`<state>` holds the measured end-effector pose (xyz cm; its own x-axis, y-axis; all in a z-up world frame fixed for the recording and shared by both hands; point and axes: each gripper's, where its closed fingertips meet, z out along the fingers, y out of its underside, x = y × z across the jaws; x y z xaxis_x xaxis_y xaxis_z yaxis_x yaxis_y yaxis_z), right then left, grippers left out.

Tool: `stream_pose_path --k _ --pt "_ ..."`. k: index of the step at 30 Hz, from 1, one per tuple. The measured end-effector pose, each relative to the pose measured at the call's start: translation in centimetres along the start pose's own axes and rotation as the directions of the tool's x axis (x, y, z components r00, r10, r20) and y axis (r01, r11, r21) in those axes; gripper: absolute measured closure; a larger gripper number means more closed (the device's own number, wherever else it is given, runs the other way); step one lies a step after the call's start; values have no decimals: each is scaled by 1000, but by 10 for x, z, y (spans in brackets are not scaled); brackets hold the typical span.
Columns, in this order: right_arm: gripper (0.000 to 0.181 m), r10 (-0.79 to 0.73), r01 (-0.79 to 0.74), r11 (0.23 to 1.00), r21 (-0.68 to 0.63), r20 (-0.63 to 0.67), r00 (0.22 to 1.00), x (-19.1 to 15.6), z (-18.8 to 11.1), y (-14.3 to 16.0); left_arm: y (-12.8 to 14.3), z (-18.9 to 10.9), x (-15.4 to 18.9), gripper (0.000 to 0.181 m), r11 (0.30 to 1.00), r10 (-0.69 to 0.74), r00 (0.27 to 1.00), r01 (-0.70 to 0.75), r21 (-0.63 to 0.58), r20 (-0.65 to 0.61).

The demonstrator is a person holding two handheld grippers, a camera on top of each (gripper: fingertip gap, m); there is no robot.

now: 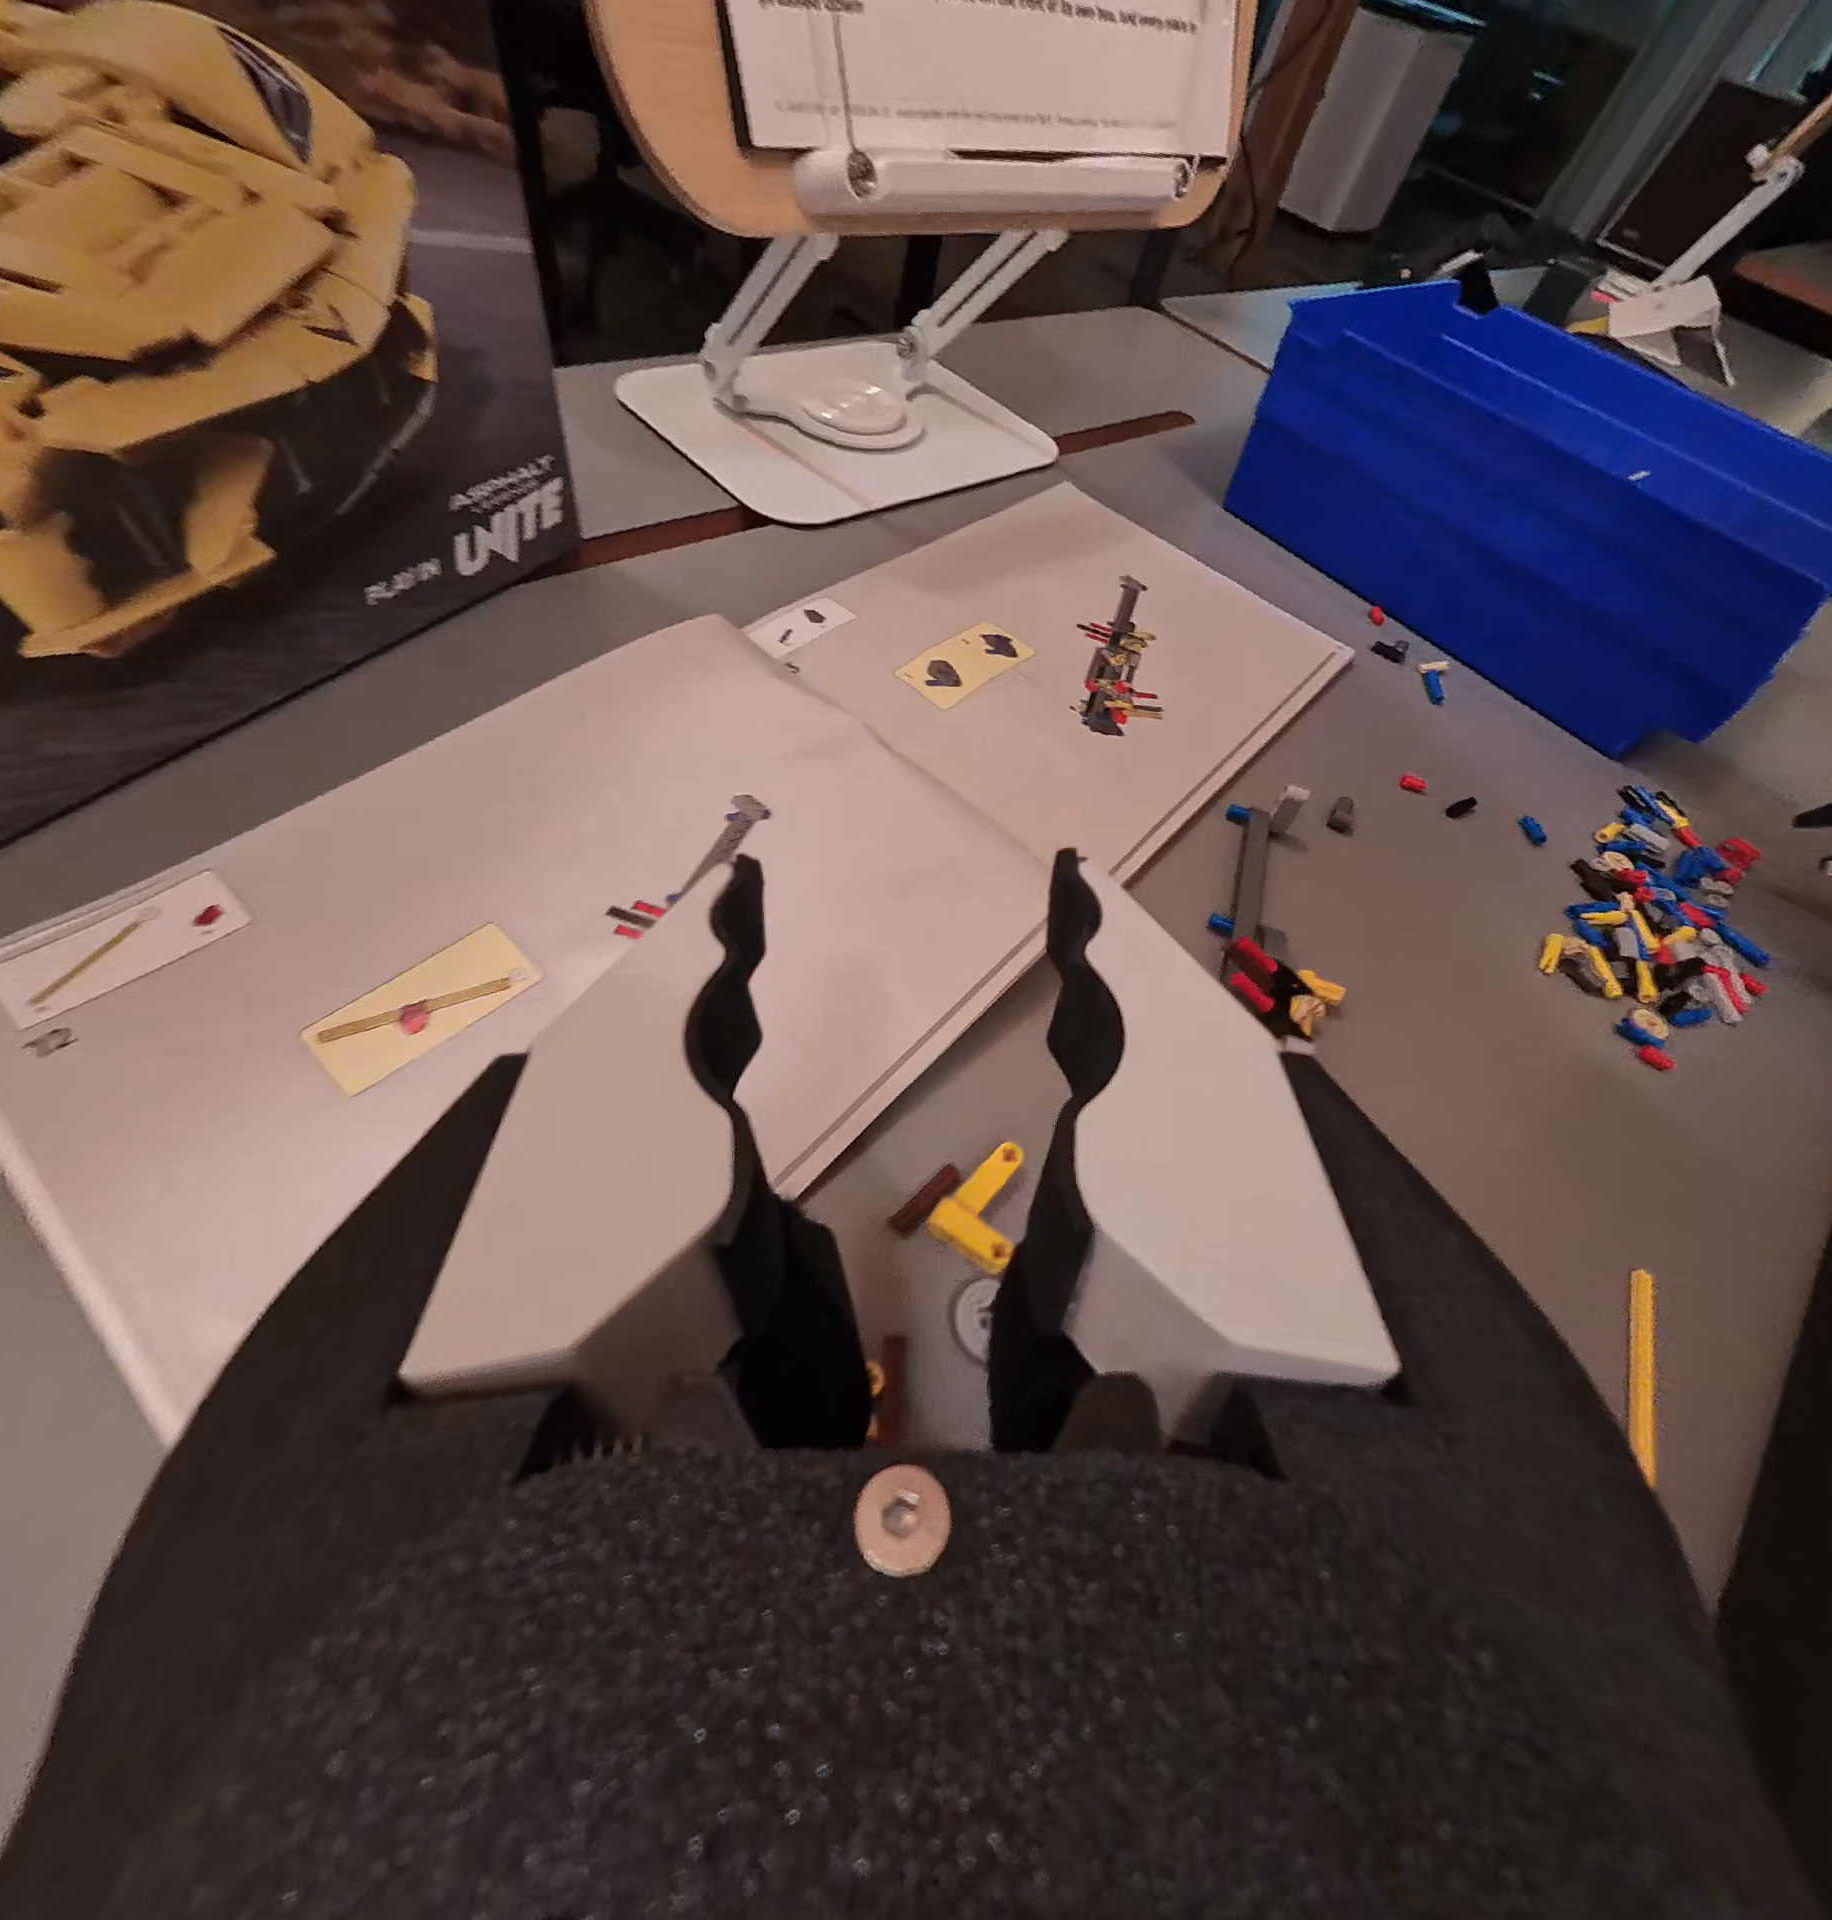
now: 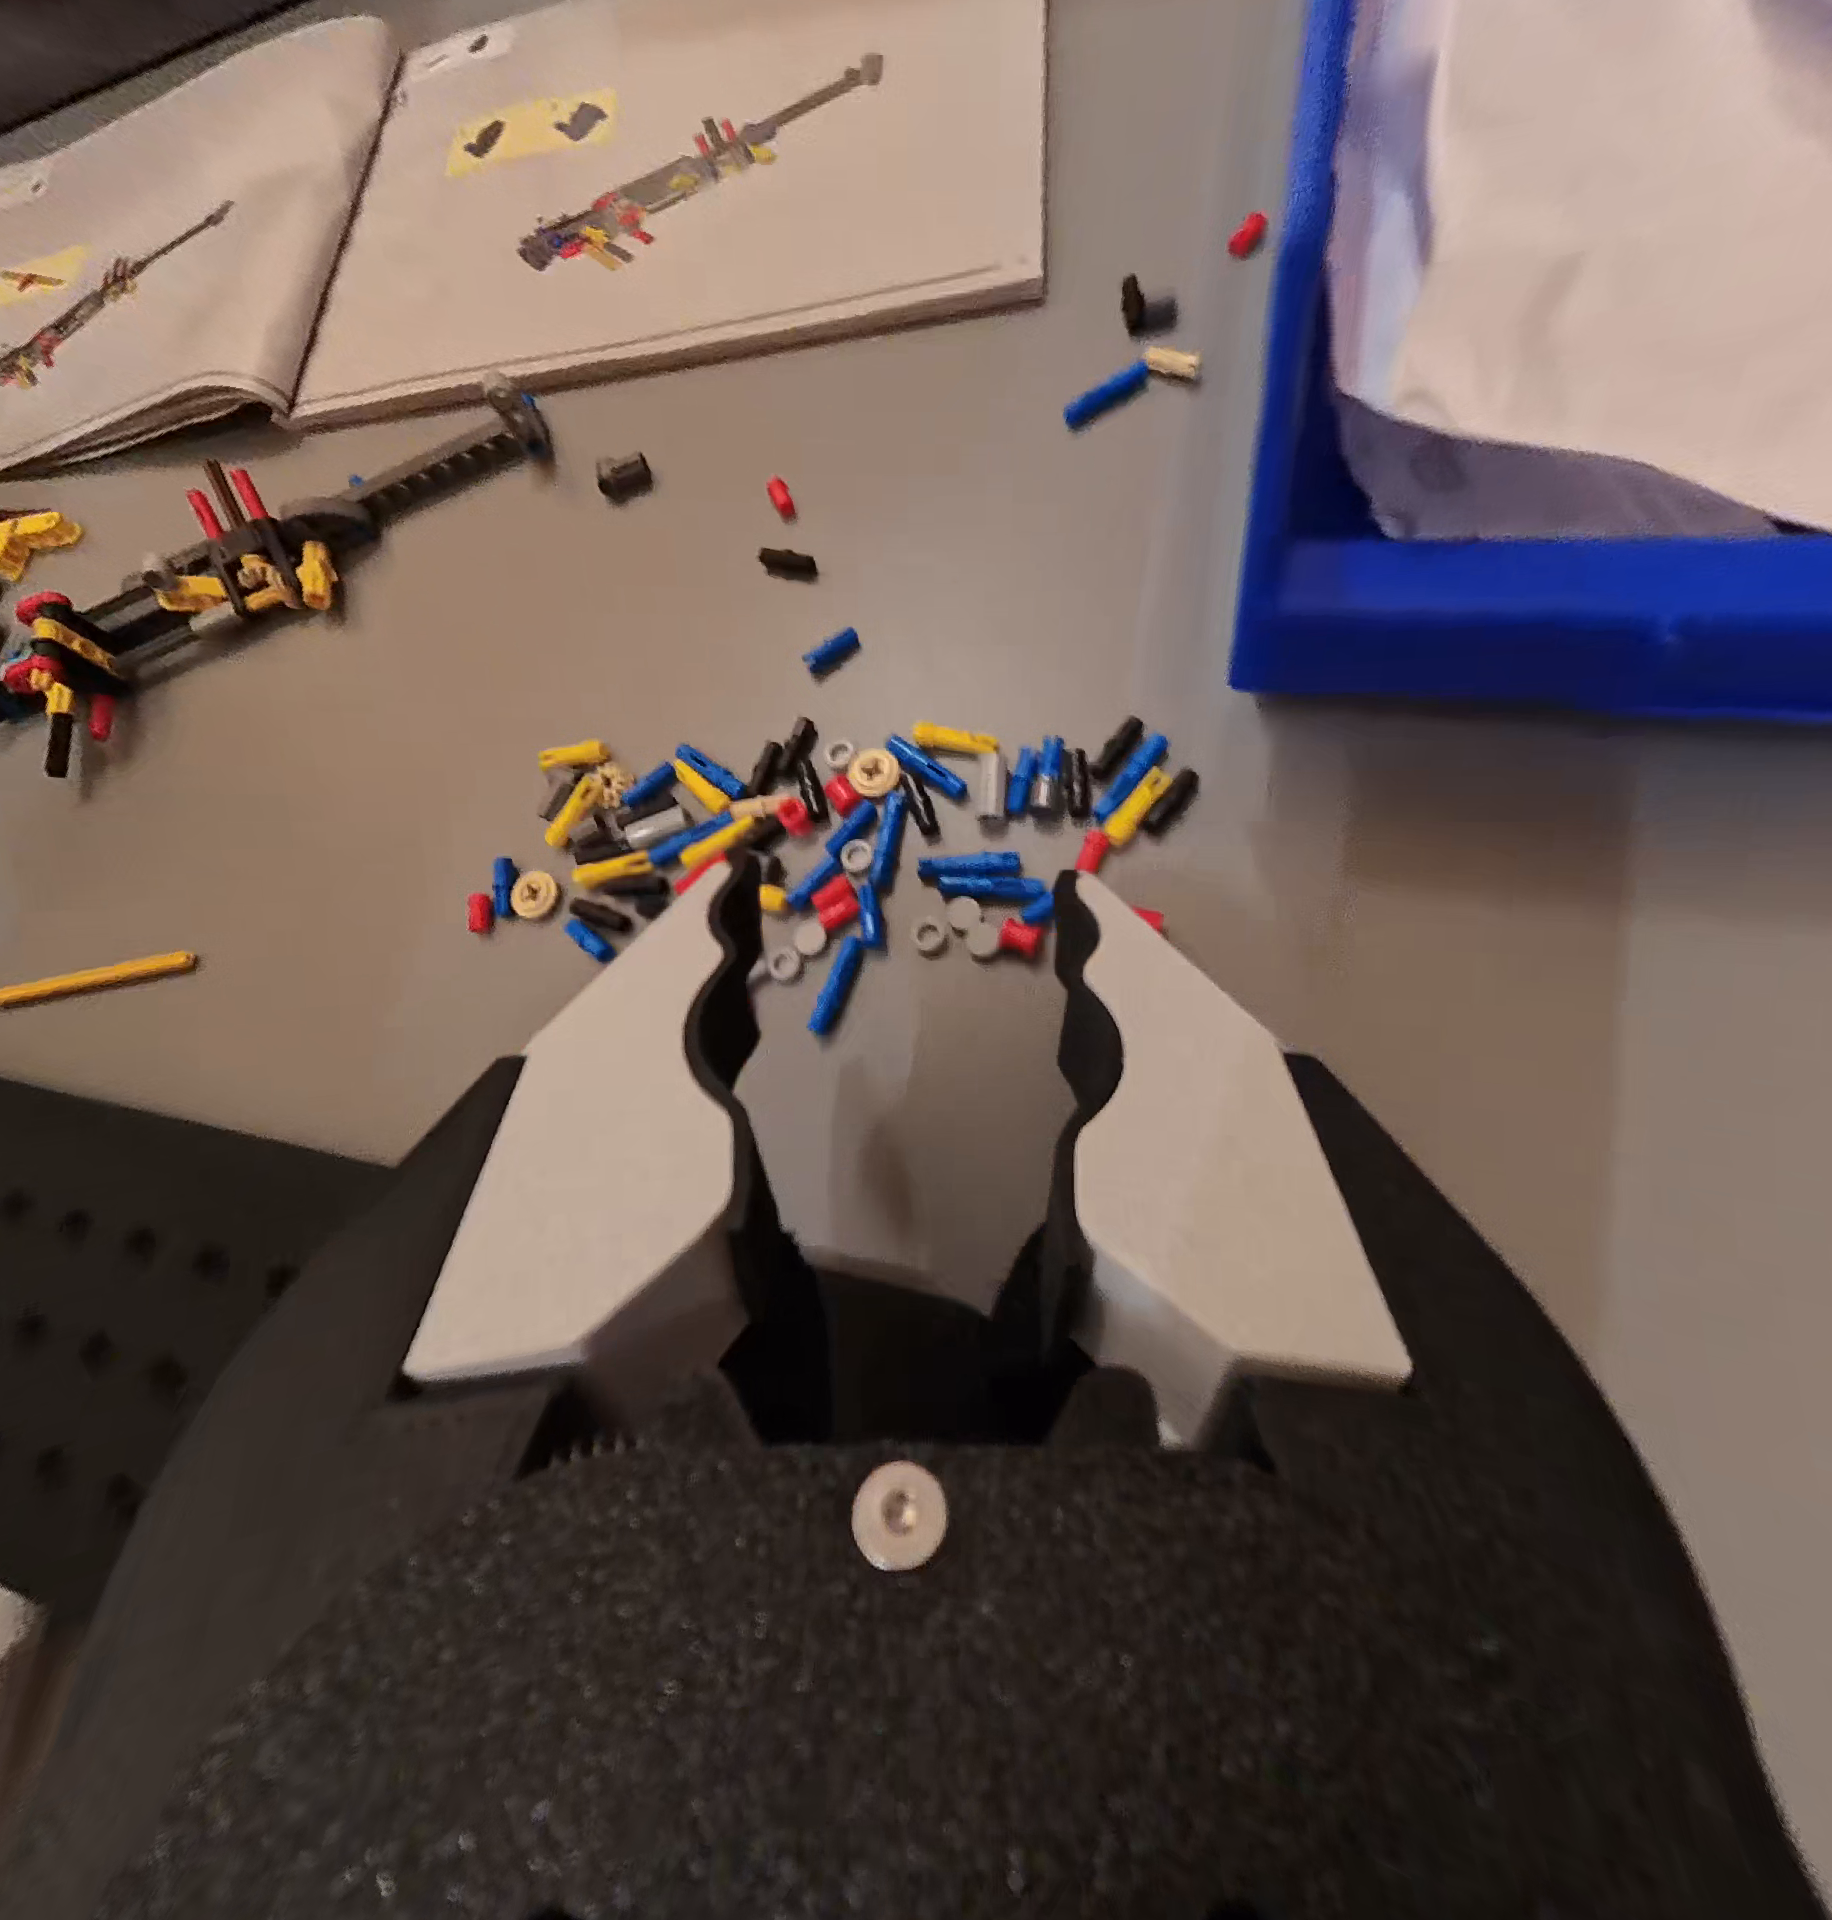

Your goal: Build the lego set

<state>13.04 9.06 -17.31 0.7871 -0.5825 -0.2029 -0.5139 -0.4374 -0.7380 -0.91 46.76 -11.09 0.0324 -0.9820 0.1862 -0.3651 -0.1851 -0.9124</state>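
Observation:
My left gripper (image 1: 907, 868) is open and empty above the open instruction booklet (image 1: 600, 862). Yellow connector pieces (image 1: 979, 1205) and a brown pin (image 1: 924, 1197) lie on the table below its fingers. My right gripper (image 2: 904, 883) is open and empty, its tips just over the near edge of a pile of small blue, yellow, red and black pins (image 2: 850, 821). The partly built long assembly (image 2: 216, 566) lies left of the pile by the booklet (image 2: 621, 187); it also shows in the left wrist view (image 1: 1267, 935), as does the pile (image 1: 1655, 925).
A blue bin (image 2: 1514, 623) with white paper stands at the right, also in the left wrist view (image 1: 1535, 520). A long yellow axle (image 2: 91, 979) lies left of the pile. The set's box (image 1: 216, 395) and a white stand (image 1: 839, 416) are behind the booklet. Loose pins (image 2: 1104, 395) lie near the bin. My left gripper is the nearer one to the brown pin (image 1: 924, 1197): about 10 cm, against 35 cm.

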Motion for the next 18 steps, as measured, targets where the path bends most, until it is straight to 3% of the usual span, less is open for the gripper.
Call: stream_pose_path --k 6,9,18 --pt "122 -87 81 995 -54 -108 990 26 -18 15 5 32 34 129 999 15 996 -20 -51 -88" --pt "143 -150 137 987 -78 -200 968 40 -15 15 10 45 52 131 995 37 991 -48 -85 -129" --pt "158 -95 75 990 -117 -177 980 52 8 23 11 58 70 133 989 78 985 -96 -114 -151"
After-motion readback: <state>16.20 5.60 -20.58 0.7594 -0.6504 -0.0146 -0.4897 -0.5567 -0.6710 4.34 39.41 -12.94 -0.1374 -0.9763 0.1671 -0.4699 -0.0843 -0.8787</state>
